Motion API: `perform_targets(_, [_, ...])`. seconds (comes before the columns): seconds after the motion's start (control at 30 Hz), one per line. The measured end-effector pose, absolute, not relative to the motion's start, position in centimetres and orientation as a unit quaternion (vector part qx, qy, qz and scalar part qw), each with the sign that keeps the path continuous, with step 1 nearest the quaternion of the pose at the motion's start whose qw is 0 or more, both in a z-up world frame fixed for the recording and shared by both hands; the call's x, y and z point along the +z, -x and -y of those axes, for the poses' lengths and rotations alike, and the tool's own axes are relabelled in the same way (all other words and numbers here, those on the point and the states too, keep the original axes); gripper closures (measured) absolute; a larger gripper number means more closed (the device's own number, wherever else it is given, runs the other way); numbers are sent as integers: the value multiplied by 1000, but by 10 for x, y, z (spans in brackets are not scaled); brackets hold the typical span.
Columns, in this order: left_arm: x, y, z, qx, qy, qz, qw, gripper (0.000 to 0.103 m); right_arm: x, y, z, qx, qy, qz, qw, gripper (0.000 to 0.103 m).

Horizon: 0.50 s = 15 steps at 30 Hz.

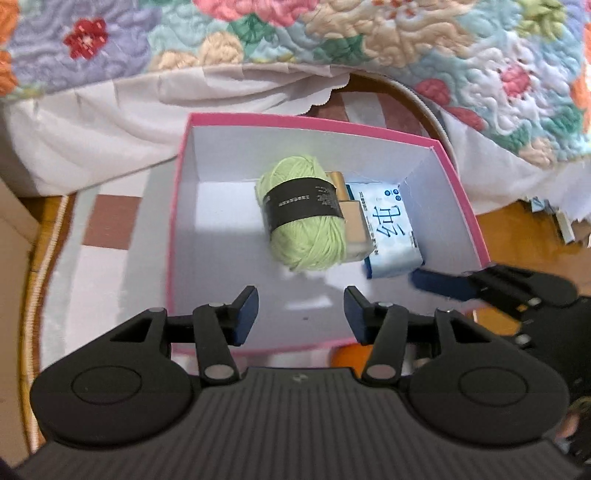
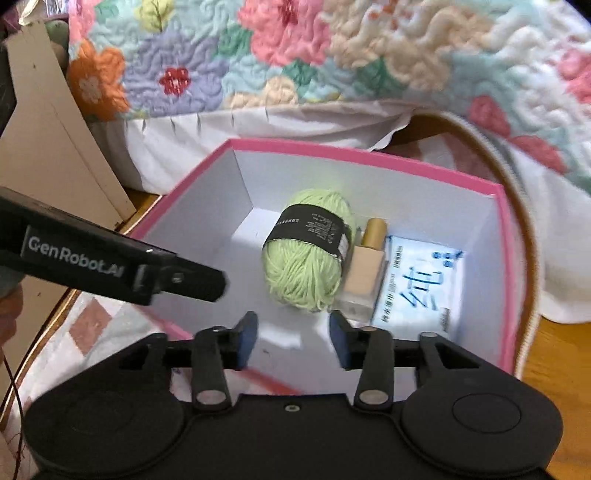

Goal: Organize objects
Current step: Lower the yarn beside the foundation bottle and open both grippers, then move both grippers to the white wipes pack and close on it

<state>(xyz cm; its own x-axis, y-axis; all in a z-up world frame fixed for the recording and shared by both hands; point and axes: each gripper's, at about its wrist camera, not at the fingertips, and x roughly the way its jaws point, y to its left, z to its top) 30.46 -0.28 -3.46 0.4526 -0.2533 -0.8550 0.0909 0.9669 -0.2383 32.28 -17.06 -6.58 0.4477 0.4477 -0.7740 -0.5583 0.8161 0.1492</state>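
A pink box (image 1: pixel 458 188) with a white inside stands on a rug. In it lie a green yarn ball (image 1: pixel 306 218) with a black band, a beige bottle with a gold cap (image 1: pixel 352 218) and a blue tissue pack (image 1: pixel 393 236), side by side. My left gripper (image 1: pixel 301 314) hovers open over the box's near edge with nothing between its fingers. In the right wrist view the same yarn ball (image 2: pixel 308 254), bottle (image 2: pixel 365 273) and tissue pack (image 2: pixel 417 284) show in the box (image 2: pixel 502 273). My right gripper (image 2: pixel 293 339) is open and empty above the box's near side.
A flowered quilt (image 1: pixel 332 33) with a white skirt hangs behind the box. The checked rug (image 1: pixel 107 229) lies on a wooden floor (image 2: pixel 561 369). A beige board (image 2: pixel 48 129) leans at the far left. Something orange (image 1: pixel 351 356) peeks out by the box's near wall.
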Motion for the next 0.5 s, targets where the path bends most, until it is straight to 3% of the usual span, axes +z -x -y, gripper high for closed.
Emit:
perform_targets(0.1, [-24, -291, -2, -99, 73, -509, 852, 51, -48, -304, 177, 285, 70, -420, 859, 50])
perform_targets(0.27, [-3, -256, -16, -82, 61, -515, 851, 48, -18, -275, 204, 290, 47, -396, 870, 38])
perform_targets(0.5, [15, -214, -32, -77, 53, -516, 851, 47, -10, -231, 225, 305, 47, -389, 868, 35])
